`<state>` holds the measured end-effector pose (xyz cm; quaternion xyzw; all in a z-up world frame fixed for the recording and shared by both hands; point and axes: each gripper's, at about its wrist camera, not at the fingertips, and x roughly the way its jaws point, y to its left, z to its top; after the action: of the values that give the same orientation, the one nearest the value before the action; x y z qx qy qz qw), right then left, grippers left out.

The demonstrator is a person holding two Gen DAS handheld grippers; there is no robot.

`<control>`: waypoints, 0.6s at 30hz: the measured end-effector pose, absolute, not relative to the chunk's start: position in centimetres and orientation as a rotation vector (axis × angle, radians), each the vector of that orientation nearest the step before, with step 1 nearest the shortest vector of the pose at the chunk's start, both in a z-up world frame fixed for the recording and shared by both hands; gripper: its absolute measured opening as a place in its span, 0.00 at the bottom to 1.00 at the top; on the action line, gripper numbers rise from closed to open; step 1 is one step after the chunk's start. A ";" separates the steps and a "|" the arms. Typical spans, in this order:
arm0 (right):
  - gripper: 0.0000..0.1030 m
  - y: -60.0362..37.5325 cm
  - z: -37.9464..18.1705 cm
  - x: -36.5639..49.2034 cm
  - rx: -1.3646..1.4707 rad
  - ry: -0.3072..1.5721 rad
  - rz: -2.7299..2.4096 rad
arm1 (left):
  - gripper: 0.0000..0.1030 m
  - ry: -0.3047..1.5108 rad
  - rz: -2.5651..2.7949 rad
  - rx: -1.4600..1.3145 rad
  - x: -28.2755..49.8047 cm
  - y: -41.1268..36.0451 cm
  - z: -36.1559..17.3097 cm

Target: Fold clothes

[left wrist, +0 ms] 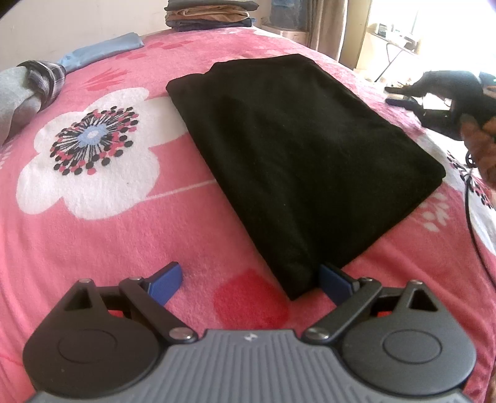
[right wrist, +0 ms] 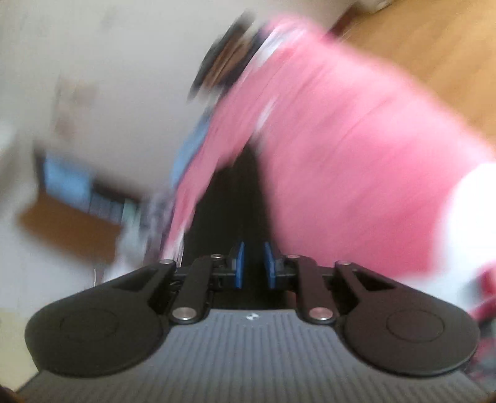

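Now left gripper (left wrist: 251, 280) gapes wide at the folded black garment (left wrist: 288, 155)'s near corner; right gripper (right wrist: 253, 265), narrow, seems empty; a careless tug could undo the fold.

A pink flowered bed (left wrist: 108, 235) carries a folded black garment (left wrist: 294, 148) and crumpled clothes (left wrist: 34, 86).

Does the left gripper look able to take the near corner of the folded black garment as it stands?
Probably yes: the left gripper is open, and the black garment's near corner already lies between its fingers, with nothing on top.

a bright window (left wrist: 412, 18), pale wall (left wrist: 77, 21), wooden floor (right wrist: 434, 46).
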<state>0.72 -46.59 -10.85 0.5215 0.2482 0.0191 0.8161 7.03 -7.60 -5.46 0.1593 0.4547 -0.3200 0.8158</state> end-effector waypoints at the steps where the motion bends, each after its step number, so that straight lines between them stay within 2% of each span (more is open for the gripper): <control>1: 0.15 -47.2 -10.6 0.4 1.135 0.496 0.042 | 0.93 0.971 -0.684 0.338 7.1 -7.6 -5.5; 3: 0.16 -46.7 -10.1 0.6 1.133 0.492 0.092 | 0.93 0.975 -0.686 0.336 7.2 -7.5 -5.5; 8: 0.17 -41.2 -11.0 4.1 1.094 0.664 0.284 | 0.94 0.973 -0.678 0.340 7.0 -7.7 -5.6; 10: 0.14 -40.7 -11.9 5.0 1.088 0.683 0.271 | 0.94 0.974 -0.679 0.339 7.0 -7.6 -5.6; 15: 0.14 -46.6 -13.1 4.0 1.297 0.493 0.087 | 0.95 0.969 -0.686 0.345 6.9 -7.5 -5.7; 18: 0.17 -47.8 -12.3 3.6 1.331 0.422 0.066 | 0.95 0.972 -0.685 0.346 6.9 -7.5 -5.7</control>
<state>3.59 -47.84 -12.28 0.6125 0.1943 0.0302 0.7656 6.94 -7.52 -5.68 0.1623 0.4554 -0.3211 0.8143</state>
